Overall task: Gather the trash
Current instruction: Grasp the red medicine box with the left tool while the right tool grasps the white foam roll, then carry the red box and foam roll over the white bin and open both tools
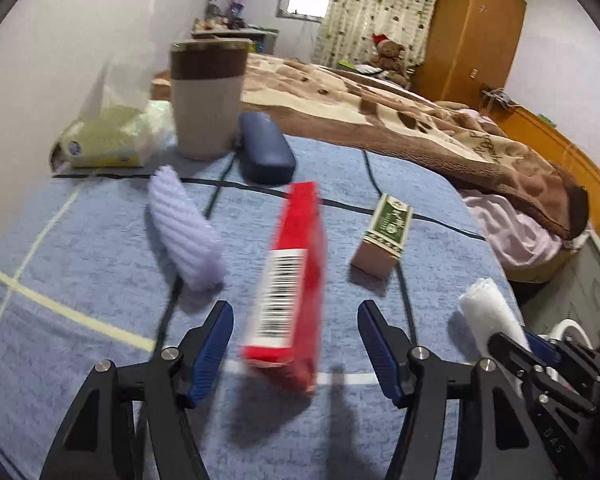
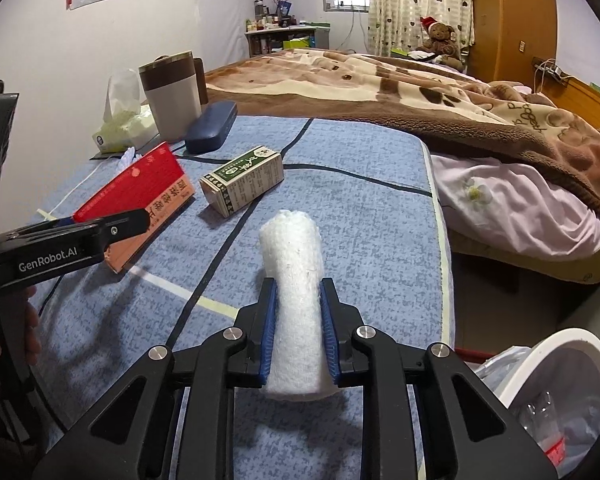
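Showing, from left to right, a bed dressed in a blue mottled bedspread (image 2: pixel 340 208) with trash scattered on it. At far left lies a ribbed lilac foam sleeve (image 1: pixel 184 228), then a flat red cardboard carton with a barcode (image 1: pixel 290 280), a small green-and-tan printed box (image 1: pixel 382 236) and a rolled white foam sheet (image 2: pixel 294 280). The left gripper (image 1: pixel 296 344) has its fingers spread; the red carton sits between them, tilted, its long axis running away from the camera along the fingers. Neither blue pad appears to press on it, and its outline is blurred. The right gripper (image 2: pixel 298 332) pinches the white foam roll, both pads pressed into its sides; the roll's long axis points forward along the fingers, with its near end protruding behind them. At far right, beside the bed edge and below it, stands a white bin lined with a clear plastic bag (image 2: pixel 564 364). The right hand is the nearer to that bin, so the roll probably goes there first, by a swing rightward and down.
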### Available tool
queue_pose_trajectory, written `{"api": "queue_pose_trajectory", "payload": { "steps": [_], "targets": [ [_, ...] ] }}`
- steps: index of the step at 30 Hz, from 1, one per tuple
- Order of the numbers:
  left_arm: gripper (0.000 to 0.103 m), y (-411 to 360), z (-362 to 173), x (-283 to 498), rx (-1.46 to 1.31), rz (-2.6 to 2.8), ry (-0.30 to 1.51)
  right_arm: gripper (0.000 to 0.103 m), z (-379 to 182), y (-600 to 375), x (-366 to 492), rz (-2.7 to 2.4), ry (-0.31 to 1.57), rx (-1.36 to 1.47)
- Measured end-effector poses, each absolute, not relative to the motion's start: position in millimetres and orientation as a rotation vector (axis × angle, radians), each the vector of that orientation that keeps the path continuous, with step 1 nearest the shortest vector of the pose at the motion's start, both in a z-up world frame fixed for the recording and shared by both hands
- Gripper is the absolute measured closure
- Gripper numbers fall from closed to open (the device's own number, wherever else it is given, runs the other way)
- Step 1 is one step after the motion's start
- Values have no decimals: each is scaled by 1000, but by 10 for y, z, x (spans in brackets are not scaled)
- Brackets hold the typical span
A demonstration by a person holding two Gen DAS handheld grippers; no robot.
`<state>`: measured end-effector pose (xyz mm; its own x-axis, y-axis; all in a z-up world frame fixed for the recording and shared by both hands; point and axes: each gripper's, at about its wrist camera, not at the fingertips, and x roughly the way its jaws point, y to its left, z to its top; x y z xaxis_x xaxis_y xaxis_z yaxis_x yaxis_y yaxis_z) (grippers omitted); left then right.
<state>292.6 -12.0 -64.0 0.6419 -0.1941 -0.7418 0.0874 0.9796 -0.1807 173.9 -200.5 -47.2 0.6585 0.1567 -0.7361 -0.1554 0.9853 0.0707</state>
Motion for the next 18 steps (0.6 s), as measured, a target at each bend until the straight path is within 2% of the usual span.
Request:
{"api": "queue_pose_trajectory", "payload": {
  "steps": [2,3,5,6,7,18],
  "targets": [
    [43,-129,-660,2978,-122,-155,867,81,-483,-2012,1747,177,839,7],
    [57,-132,-672,3012,-123,-155,875,81,-485,-2013,1748,176,840,6],
    [64,-128,-704,3060,-135,-167,895,81,-485,-2012,1752,173,842,5],
    [70,-131,-703,3068,-140,-178,893,81,-486,-2014,1753,171,842,4],
    [83,-141,-698,3066,-138,-182,890,81,-484,-2021,1753,170,843,4],
    [83,-174,-546,2837,-129,-192,829,81,-386,-2031,1657,164,804,21]
  ]
}}
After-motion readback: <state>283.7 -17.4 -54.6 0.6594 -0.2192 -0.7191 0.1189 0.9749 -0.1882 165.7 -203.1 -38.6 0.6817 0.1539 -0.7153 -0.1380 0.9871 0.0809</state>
